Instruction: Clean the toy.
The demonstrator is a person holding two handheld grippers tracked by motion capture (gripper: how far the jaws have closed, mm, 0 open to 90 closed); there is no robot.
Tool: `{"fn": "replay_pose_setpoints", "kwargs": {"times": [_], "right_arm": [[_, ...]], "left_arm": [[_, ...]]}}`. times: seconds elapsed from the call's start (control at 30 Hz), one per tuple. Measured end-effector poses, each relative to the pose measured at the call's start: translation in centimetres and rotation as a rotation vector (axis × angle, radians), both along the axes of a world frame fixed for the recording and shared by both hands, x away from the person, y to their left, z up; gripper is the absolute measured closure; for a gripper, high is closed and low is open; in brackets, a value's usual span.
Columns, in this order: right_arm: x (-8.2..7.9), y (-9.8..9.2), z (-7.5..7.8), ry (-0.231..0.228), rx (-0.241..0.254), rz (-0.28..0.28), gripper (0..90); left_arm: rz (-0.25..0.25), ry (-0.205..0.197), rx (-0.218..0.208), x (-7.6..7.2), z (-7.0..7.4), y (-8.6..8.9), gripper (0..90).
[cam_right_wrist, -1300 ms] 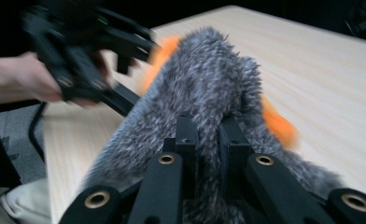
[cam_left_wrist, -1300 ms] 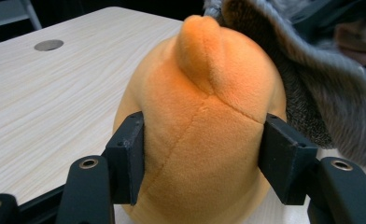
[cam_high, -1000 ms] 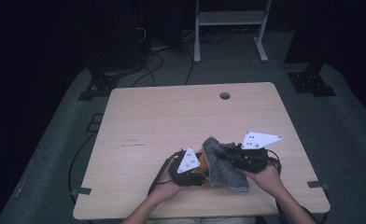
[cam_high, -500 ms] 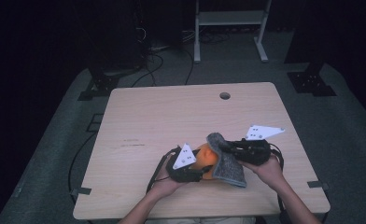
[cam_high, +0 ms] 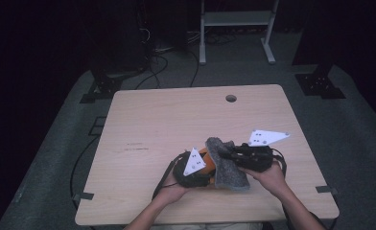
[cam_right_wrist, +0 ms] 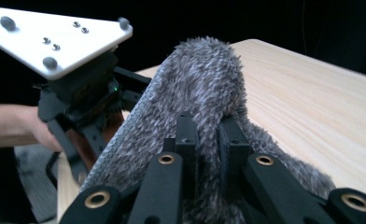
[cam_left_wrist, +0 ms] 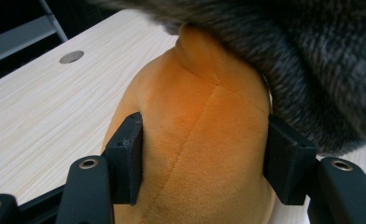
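Observation:
An orange plush toy (cam_left_wrist: 195,140) sits between the black pads (cam_left_wrist: 127,154) of my left gripper (cam_left_wrist: 204,154), which is shut on its sides. A grey fuzzy cloth (cam_left_wrist: 312,70) drapes over the toy's top and far side. My right gripper (cam_right_wrist: 208,135) is shut on a fold of that cloth (cam_right_wrist: 200,84), with the jaws nearly touching. In the high view both grippers meet near the table's front edge. There the left gripper (cam_high: 207,165) faces right with the orange toy (cam_high: 206,155), and the right gripper (cam_high: 227,154) faces left on the grey cloth (cam_high: 229,170).
The light wooden table (cam_high: 176,120) has a round cable hole (cam_high: 230,98) near its far edge. Beyond the table are a dark floor, cables and a white frame (cam_high: 234,19). The left gripper's white plate (cam_right_wrist: 55,39) and the person's hand (cam_right_wrist: 17,126) are close to the cloth.
The grey cloth has bunched into a narrower drape, and more of the orange toy shows at its left. Both hands have hardly shifted.

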State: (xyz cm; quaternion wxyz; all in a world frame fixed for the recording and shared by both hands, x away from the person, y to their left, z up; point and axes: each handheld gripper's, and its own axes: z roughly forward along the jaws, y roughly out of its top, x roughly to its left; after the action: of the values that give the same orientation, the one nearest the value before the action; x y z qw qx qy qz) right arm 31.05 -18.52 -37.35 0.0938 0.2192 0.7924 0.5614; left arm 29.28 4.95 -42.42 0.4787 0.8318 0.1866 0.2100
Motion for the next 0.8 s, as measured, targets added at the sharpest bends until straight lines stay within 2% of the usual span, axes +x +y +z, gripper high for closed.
{"fn": "replay_pose_setpoints", "kwargs": {"times": [0.03,0.07,0.13,0.17,0.2,0.3,0.33,0.37,0.4,0.43,0.47,0.5,0.53,0.57,0.63,0.67,0.7,0.77,0.8], "right_arm": [[0.1,0.4,0.0,-0.012,-0.024,-0.005,80.4],[0.5,0.2,-0.5,0.005,-0.05,-0.035,80.4],[0.8,-0.2,-0.7,0.011,-0.053,-0.048,80.4],[1.1,-0.7,-1.1,0.027,-0.057,-0.073,80.4],[1.5,-1.6,-2.3,0.084,-0.05,-0.087,80.4],[1.2,-2.0,-3.1,0.105,-0.039,-0.065,80.4],[1.0,-2.1,-3.2,0.104,-0.037,-0.052,80.4],[1.0,-2.1,-3.2,0.104,-0.037,-0.052,80.4],[0.8,-2.4,-3.2,0.105,-0.043,-0.038,80.3],[0.8,-2.4,-3.2,0.105,-0.043,-0.038,80.3],[0.5,-2.7,-3.2,0.115,-0.04,-0.025,80.3],[0.5,-2.7,-3.2,0.115,-0.04,-0.025,80.3],[0.4,-2.8,-3.3,0.115,-0.041,-0.025,80.3],[0.3,-2.8,-3.3,0.116,-0.044,-0.031,80.2],[0.4,-2.9,-3.3,0.116,-0.036,-0.043,80.2],[0.4,-2.9,-3.3,0.116,-0.036,-0.043,80.2],[0.8,-3.1,-2.9,0.111,-0.007,-0.071,80.3],[1.3,-2.9,-2.5,0.109,0.026,-0.081,80.3],[1.7,-2.7,-2.3,0.108,0.036,-0.082,80.3]], "left_arm": [[0.004,0.01,-0.006,0.1,-0.1,0.2,38.7],[0.0,0.021,-0.016,0.2,-0.2,0.5,38.8],[-0.005,0.025,-0.022,0.2,-0.2,0.7,38.3],[-0.019,0.024,-0.017,0.1,-0.2,0.9,38.3],[-0.068,0.027,-0.017,0.1,-0.2,1.1,31.4],[-0.142,0.065,-0.039,0.3,0.3,2.2,21.9],[-0.142,0.065,-0.039,0.3,0.3,2.2,17.5],[-0.145,0.072,-0.037,0.5,0.3,2.5,17.5],[-0.147,0.099,-0.035,1.2,0.1,2.9,12.0],[-0.147,0.099,-0.035,1.2,0.1,2.9,10.0],[-0.157,0.145,-0.021,1.7,-0.3,2.8,8.3],[-0.163,0.172,-0.015,2.0,-0.6,2.7,8.3],[-0.173,0.18,-0.021,2.1,-1.0,2.5,8.4],[-0.162,0.142,-0.019,1.9,-0.9,2.3,16.7],[-0.125,0.036,-0.013,1.1,-0.4,2.3,30.9],[-0.125,0.036,-0.013,1.1,-0.4,2.3,38.1],[-0.072,-0.039,-0.015,0.7,0.3,2.0,41.6],[0.0,-0.094,0.0,0.6,0.6,1.8,43.1],[0.0,-0.094,0.0,0.6,0.6,1.8,43.1]]}}
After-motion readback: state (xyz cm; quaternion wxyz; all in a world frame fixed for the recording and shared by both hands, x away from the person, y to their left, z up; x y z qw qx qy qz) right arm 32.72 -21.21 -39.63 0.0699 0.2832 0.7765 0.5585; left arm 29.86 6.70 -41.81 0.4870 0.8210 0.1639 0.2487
